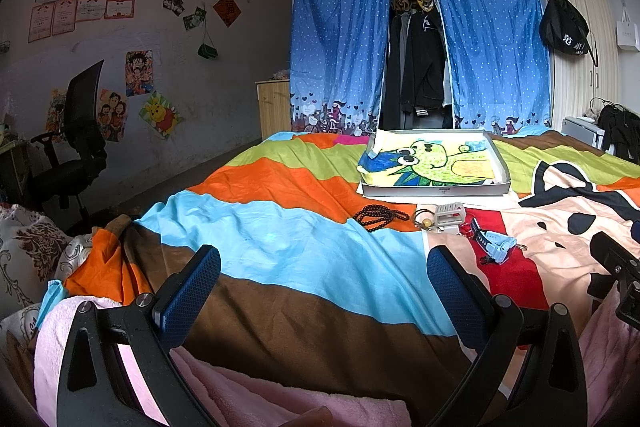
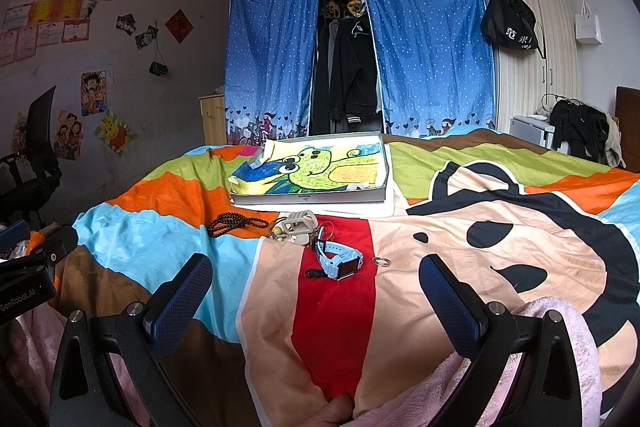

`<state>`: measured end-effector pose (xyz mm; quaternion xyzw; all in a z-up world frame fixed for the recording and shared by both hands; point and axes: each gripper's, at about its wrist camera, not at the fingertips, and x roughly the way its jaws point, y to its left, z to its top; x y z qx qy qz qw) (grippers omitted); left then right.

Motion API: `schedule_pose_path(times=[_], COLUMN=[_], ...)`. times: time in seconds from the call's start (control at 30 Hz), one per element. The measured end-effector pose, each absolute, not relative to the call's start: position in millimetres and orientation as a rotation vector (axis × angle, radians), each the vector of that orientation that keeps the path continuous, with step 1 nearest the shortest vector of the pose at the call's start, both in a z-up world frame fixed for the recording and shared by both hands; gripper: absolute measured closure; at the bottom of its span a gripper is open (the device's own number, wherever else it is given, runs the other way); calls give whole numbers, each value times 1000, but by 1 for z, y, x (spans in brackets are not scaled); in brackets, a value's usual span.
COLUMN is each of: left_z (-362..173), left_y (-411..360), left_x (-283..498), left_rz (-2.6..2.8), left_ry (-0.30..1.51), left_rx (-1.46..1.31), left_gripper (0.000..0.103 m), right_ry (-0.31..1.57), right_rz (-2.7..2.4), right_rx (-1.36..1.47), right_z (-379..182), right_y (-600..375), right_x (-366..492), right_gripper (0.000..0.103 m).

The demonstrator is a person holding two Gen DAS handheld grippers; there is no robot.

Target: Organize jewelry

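Observation:
A shallow white tray (image 2: pixel 382 167) lined with a green cartoon drawing lies on the bed; it also shows in the left wrist view (image 1: pixel 436 191). In front of it lie a dark bead necklace (image 2: pixel 234 223) (image 1: pixel 380 217), a cream watch case with small trinkets (image 2: pixel 298 227) (image 1: pixel 446 217), a light blue watch (image 2: pixel 340 261) (image 1: pixel 494 241) and a small metal ring (image 2: pixel 381 261). My left gripper (image 1: pixel 324 291) is open and empty, low over the bedspread, short of the items. My right gripper (image 2: pixel 314 293) is open and empty, just short of the blue watch.
The colourful striped bedspread (image 1: pixel 280 235) covers the bed, with a pink blanket (image 1: pixel 240 395) at the near edge. A black office chair (image 1: pixel 76 147) stands left. A blue curtained wardrobe (image 1: pixel 416 39) stands behind the bed.

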<state>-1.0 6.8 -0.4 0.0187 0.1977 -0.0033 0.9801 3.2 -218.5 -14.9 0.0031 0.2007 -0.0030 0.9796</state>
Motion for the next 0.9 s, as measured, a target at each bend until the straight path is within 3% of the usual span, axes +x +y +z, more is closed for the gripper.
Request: schedule_pose_path(times=[0.57, 0.9], left_z=[1, -10], left_y=[10, 4], left_x=[-2, 21], left_rz=[1, 38], left_ry=[408, 502], left_rx=[44, 70], left_gripper=[2, 2], right_ry=[407, 484], right_rz=[-6, 2], right_rx=[7, 37], right_z=[-15, -18], right_y=[-219, -223], right_x=[4, 18], right_gripper=[0, 0])
